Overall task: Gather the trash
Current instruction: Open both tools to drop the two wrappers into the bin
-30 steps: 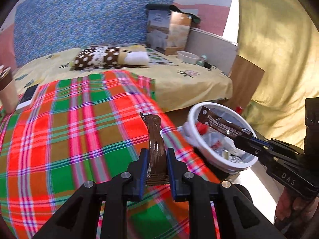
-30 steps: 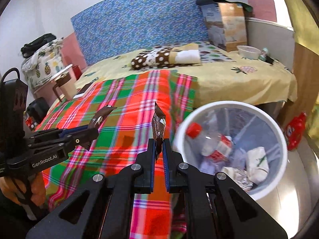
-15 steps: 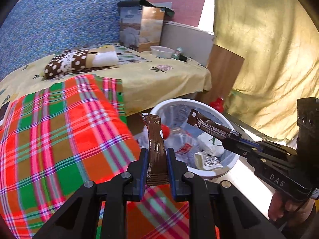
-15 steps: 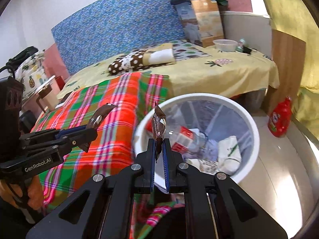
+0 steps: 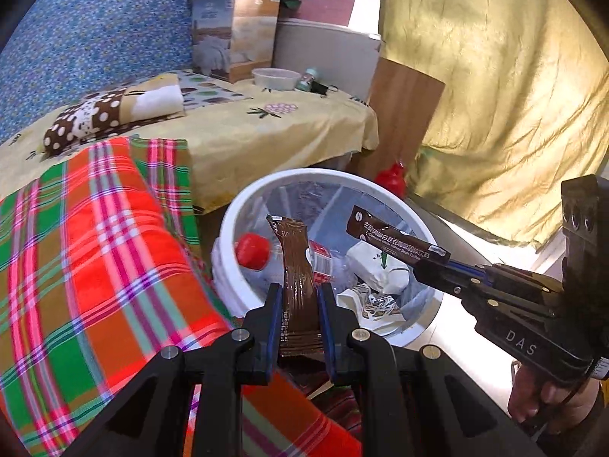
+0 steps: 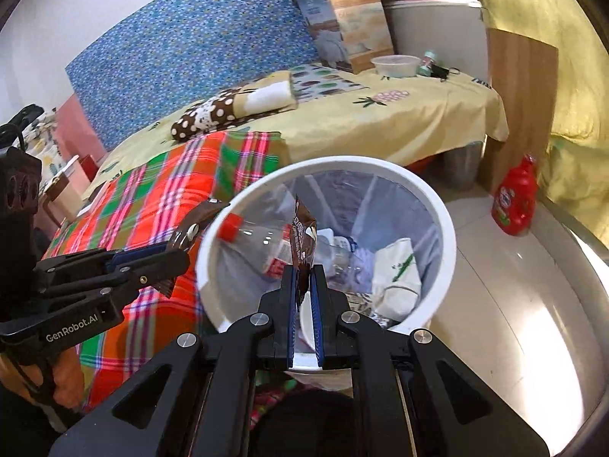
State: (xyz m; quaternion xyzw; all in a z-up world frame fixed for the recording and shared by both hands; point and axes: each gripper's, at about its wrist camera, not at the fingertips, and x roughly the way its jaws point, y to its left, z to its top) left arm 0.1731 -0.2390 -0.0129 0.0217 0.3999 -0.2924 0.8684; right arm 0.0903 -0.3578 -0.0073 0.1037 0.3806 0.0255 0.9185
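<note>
My left gripper (image 5: 298, 293) is shut on a brown sachet wrapper (image 5: 295, 259) that stands up between its pads, just over the near rim of the white trash bin (image 5: 236, 209). My right gripper (image 6: 303, 274) is shut on a second brown coffee sachet (image 6: 303, 236), held edge-on above the bin (image 6: 441, 205). In the left wrist view the right gripper (image 5: 426, 266) reaches in from the right with its sachet (image 5: 396, 240) over the bin. The left gripper (image 6: 179, 251) shows at the bin's left rim in the right wrist view. Inside lie a red-capped bottle (image 6: 255, 236) and crumpled paper (image 6: 396, 270).
A plaid blanket (image 5: 83, 251) covers the bed's near part, left of the bin. A red detergent bottle (image 6: 515, 198) stands on the pale floor by a wooden board (image 6: 521, 99). A box (image 5: 236, 34) and a bowl (image 5: 276, 78) sit at the bed's far end. A yellow curtain (image 5: 495, 76) hangs at right.
Both grippers have carried their sachets rightward off the plaid blanket until they hang over the white bin. Both grips are unchanged.
</note>
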